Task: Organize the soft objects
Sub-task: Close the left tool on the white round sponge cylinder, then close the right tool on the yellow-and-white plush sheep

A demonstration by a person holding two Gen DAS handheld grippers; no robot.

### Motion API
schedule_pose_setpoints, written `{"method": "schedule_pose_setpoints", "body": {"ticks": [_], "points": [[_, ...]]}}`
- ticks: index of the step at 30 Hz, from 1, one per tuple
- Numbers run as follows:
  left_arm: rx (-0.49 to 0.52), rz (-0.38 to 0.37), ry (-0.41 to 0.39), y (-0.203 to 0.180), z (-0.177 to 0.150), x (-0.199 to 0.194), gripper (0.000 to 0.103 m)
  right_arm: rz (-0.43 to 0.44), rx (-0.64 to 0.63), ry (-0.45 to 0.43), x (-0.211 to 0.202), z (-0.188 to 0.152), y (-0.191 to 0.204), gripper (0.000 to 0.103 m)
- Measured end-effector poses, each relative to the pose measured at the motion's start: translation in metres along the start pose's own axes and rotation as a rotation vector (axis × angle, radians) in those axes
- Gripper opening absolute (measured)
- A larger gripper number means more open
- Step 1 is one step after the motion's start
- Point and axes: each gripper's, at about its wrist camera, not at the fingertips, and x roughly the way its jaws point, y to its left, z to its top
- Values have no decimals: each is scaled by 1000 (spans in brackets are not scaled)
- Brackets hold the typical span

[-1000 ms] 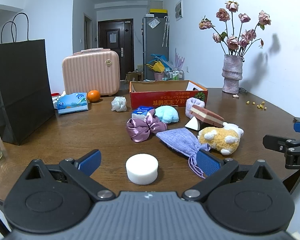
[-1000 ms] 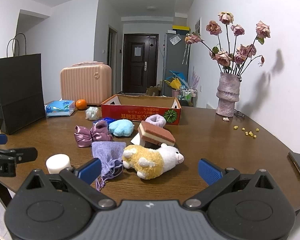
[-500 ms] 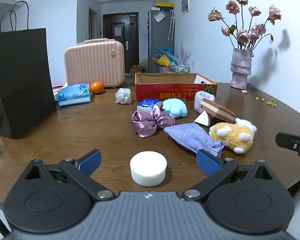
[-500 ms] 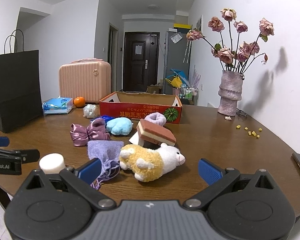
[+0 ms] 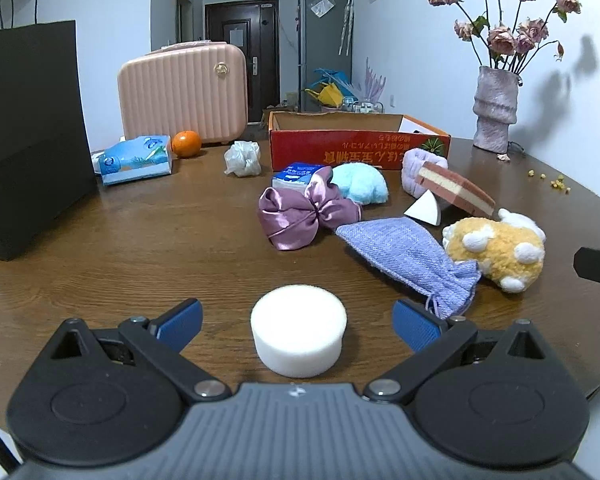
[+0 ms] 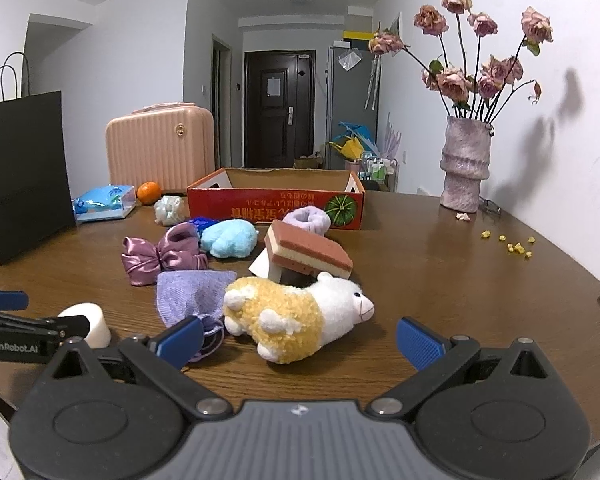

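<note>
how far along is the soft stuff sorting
Nothing looks done: the red cardboard box looks empty. Nothing is in hand; the left gripper brackets the white sponge puck, jaws open. The plush sheep, purple pouch and satin bow remain out.

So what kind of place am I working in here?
Most likely a lived-in flat: a round wooden dining table against a white wall, a dark front door down a hallway beside a grey fridge, and a ribbed pink suitcase on the table.
</note>
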Motion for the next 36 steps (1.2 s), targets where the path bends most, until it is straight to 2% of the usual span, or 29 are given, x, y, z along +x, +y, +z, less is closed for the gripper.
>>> {"method": "schedule_pose_setpoints", "body": {"ticks": [5, 8, 11, 15, 18, 28, 36], "points": [[-9, 3, 10, 1, -1, 15, 103, 5, 7, 24, 16, -2, -2, 103], [-12, 6, 16, 3, -3, 23, 98, 8, 14, 43, 25, -4, -3, 103], [-17, 3, 27, 5, -3, 30, 86, 10, 18, 58, 33, -5, -3, 103], [-24, -12, 47, 7, -5, 39, 59, 12, 20, 71, 42, -5, 0, 103], [-30, -32, 61, 9, -7, 44, 58, 12, 22, 76, 47, -4, 3, 103], [-23, -59, 19, 12, -1, 39, 58, -15, 28, 96, 68, 13, 19, 103], [-18, -73, -7, 17, 11, 40, 58, -82, 73, 139, 95, 28, 30, 103]]}}
